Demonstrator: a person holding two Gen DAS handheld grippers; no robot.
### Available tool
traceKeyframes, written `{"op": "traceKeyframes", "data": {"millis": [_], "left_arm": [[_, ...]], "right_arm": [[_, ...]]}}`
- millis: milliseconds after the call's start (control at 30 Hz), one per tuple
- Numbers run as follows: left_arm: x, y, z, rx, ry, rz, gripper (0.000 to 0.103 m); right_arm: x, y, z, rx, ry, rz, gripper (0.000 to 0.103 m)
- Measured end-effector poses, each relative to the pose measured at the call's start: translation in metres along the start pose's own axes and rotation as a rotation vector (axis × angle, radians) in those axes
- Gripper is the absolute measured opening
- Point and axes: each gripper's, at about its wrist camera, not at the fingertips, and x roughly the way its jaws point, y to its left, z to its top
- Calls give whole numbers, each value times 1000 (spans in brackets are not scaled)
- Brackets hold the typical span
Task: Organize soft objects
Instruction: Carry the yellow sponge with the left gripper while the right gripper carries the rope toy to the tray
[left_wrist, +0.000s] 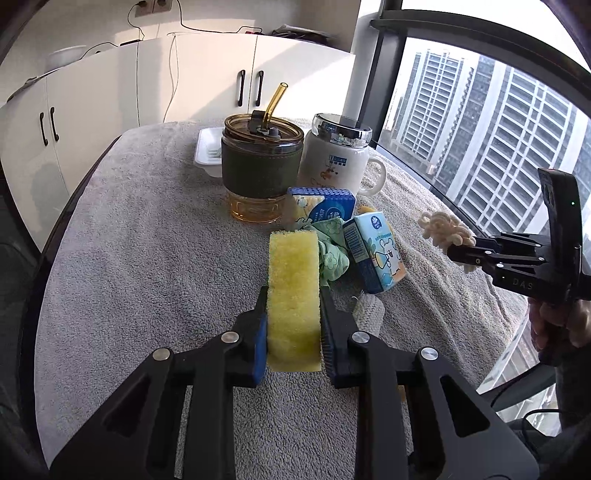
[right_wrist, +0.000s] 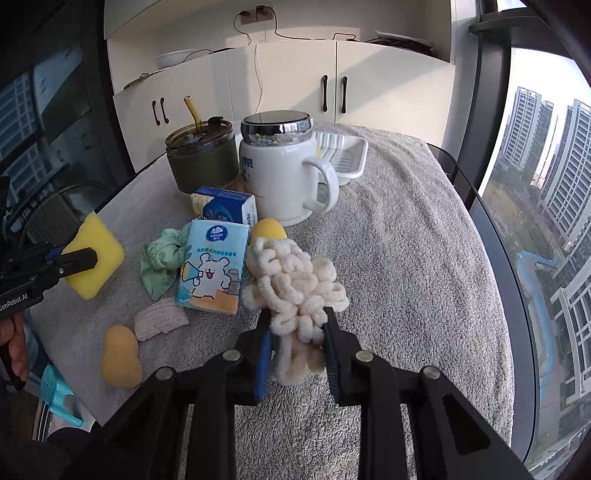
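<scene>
Surface: grey towel (right_wrist: 406, 258) laid over a table beside white cabinets (right_wrist: 295, 81) and a tall window.
Left gripper (left_wrist: 293, 317): clamped on a yellow sponge (left_wrist: 293, 291), held clear of the towel.
Right gripper (right_wrist: 297, 328): pinched on a cream yarn bundle (right_wrist: 291, 284), loops hanging loose.
Remaining items: green cloth (right_wrist: 162, 258), tissue packs (right_wrist: 212, 266), pink knit (right_wrist: 160, 321), yellow puffs (right_wrist: 120, 356), all clustered near a mug (right_wrist: 284, 177) and tumbler (right_wrist: 201, 158).
Risk, yarn: loose loops may be snagged on a tissue pack, or slip free.
Risk, sponge: squeezed foam may be sprung out on release.
Risk, drinkware: may be tipped if either gripper is swung close.
</scene>
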Motion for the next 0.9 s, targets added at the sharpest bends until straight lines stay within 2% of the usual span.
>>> {"op": "traceKeyframes", "data": {"millis": [167, 333, 633, 900], "left_arm": [[0, 18, 6, -15, 5, 38, 22], [3, 43, 30, -3, -7, 86, 22], [22, 96, 91, 30, -31, 153, 22], [51, 119, 142, 77, -23, 148, 22]], "right_arm": [[3, -6, 0, -5, 26, -23, 27], [2, -26, 14, -9, 18, -76, 27], [7, -75, 71, -42, -18, -187, 27], [38, -94, 127, -100, -4, -184, 27]]}}
